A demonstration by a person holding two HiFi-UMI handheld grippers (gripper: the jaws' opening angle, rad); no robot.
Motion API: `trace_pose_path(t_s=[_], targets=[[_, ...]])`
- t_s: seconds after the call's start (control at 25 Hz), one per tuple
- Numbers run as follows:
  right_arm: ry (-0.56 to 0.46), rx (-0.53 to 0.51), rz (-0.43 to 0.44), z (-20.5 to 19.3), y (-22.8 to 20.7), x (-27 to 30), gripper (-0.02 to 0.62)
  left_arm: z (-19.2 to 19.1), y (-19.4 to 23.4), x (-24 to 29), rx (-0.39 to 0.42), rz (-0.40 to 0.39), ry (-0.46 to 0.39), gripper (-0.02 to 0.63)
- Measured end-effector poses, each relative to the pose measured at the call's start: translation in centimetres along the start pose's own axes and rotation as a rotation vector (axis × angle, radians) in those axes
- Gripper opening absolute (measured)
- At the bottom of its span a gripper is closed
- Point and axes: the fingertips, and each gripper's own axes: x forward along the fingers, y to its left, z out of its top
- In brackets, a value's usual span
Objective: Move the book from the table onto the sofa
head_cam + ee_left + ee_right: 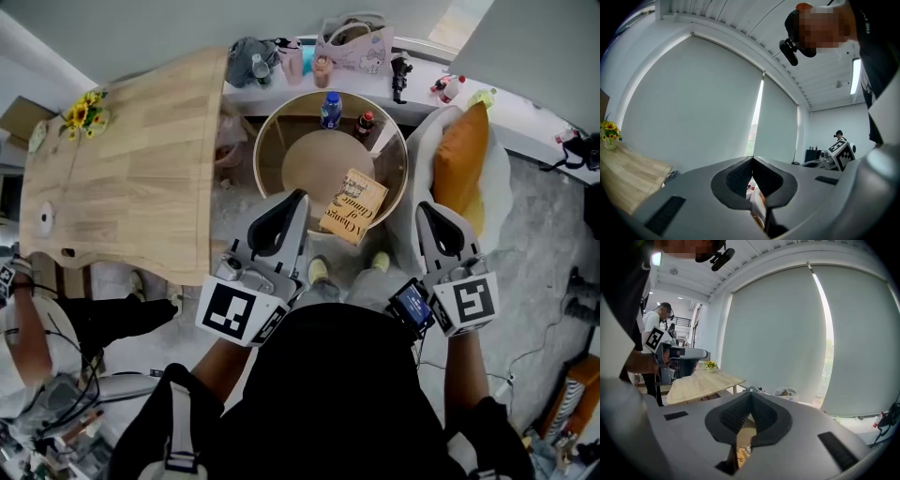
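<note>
A tan book lies flat on the round wooden table with a raised rim, near its front right edge. My left gripper hovers over the table's front left rim, to the left of the book, and is shut on nothing. My right gripper is just right of the book, between the table and the white sofa, and is also shut and empty. In the left gripper view the left gripper has its tips touching. Below the closed right gripper, part of the book shows.
A blue bottle and a small dark bottle stand at the round table's far side. An orange cushion leans on the sofa. A long wooden table with sunflowers is at left. Another person stands nearby.
</note>
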Motion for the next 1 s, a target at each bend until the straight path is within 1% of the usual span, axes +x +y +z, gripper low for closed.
trace_pose_path(t_s=[0.16,0.24,0.36,0.44,0.52,0.64,0.88,1.0], targets=[[0.017,-0.006,0.018,-0.4,-1.0,-0.3,0.009,-0.2,-0.5,0.4,-0.007,0.021,0.011,0.012],[0.041,-0.002,0.037,-1.2,-1.6,-0.7,0.009,-0.3,-1.1,0.7,-0.008,0.030,0.017,0.012],[0.042,-0.020,0.057,-1.3,-2.7,-0.8,0.009,-0.5,-1.8,1.4,-0.007,0.048,0.023,0.012],[0.084,-0.030,0.087,-1.8,-3.3,-1.0,0.009,-0.6,-2.2,1.7,-0.008,0.063,0.032,0.012],[0.073,-0.041,0.101,-1.7,-4.1,-1.1,0.009,-0.8,-2.5,1.8,-0.011,0.081,0.041,0.012],[0.054,-0.077,0.118,-1.5,-5.7,-1.2,0.009,-1.1,-2.7,2.1,-0.021,0.114,0.051,0.012],[0.088,-0.152,0.152,-2.6,-9.2,-1.9,0.009,-2.2,-3.5,3.2,-0.017,0.146,0.079,0.012],[0.122,-0.180,0.190,-3.8,-10.7,-2.2,0.009,-2.7,-3.9,3.7,-0.011,0.173,0.098,0.012]])
